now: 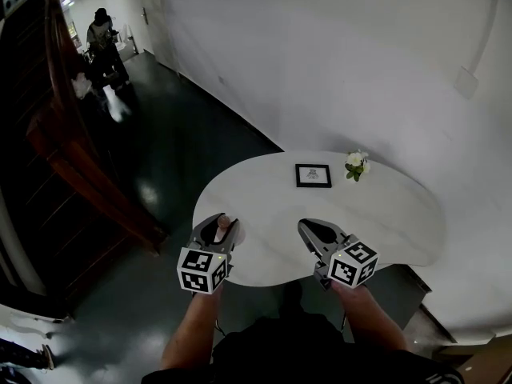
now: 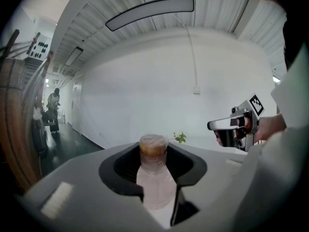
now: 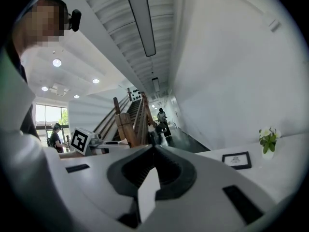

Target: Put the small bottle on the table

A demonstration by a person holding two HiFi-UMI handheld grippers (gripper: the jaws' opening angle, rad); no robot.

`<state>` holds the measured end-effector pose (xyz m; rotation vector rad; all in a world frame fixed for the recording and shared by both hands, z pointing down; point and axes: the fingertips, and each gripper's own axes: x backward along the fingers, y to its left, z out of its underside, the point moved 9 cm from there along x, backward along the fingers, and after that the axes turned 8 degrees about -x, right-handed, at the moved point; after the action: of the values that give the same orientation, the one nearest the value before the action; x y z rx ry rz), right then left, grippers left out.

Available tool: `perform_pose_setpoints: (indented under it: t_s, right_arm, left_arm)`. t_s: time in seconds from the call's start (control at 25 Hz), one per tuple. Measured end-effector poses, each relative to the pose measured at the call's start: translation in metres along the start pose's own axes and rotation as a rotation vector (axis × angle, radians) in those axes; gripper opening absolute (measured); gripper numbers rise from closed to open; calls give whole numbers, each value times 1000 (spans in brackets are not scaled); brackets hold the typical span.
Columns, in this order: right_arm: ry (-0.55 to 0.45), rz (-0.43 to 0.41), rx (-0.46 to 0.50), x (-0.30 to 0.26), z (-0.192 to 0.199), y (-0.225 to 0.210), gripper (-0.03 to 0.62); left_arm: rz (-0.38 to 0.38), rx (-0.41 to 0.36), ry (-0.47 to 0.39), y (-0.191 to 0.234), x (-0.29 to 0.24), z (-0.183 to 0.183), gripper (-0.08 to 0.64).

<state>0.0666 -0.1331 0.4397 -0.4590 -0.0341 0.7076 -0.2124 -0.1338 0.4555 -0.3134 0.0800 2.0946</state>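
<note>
The small bottle [image 1: 226, 223] is pale and translucent with a brown cap, and my left gripper [image 1: 219, 221] is shut on it at the table's near left edge. In the left gripper view the bottle [image 2: 154, 175] stands upright between the jaws, its cap rising above them, with my left gripper [image 2: 154, 151] closed round its neck. My right gripper [image 1: 305, 226] hovers over the near middle of the white table [image 1: 400, 214], jaws together and empty. In its own view the right gripper [image 3: 153, 148] shows both tips meeting. Whether the bottle's base touches the table is hidden.
A small black picture frame [image 1: 313, 175] and a little sprig of white flowers [image 1: 356, 163] sit at the table's far side. A wooden staircase [image 1: 72, 158] rises at the left over dark floor. A person [image 1: 102, 34] stands far down the corridor.
</note>
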Motion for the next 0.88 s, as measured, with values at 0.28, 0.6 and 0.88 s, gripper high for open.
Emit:
perform_pose_setpoints:
  t_s: [0.28,0.6,0.88]
  right_arm:
    - [5,-56,-13,-27,-30,-70,8]
    - [13,-122,-15,-52,-59,-125,8]
    - [41,-86,-42,-67,-59,-150,8]
  left_arm:
    - [-27,0,9,5,-63,-28,150]
    - [-84,-5,25,10,-114,-42,150]
    - [-22,29,62,19,-160,-23,150]
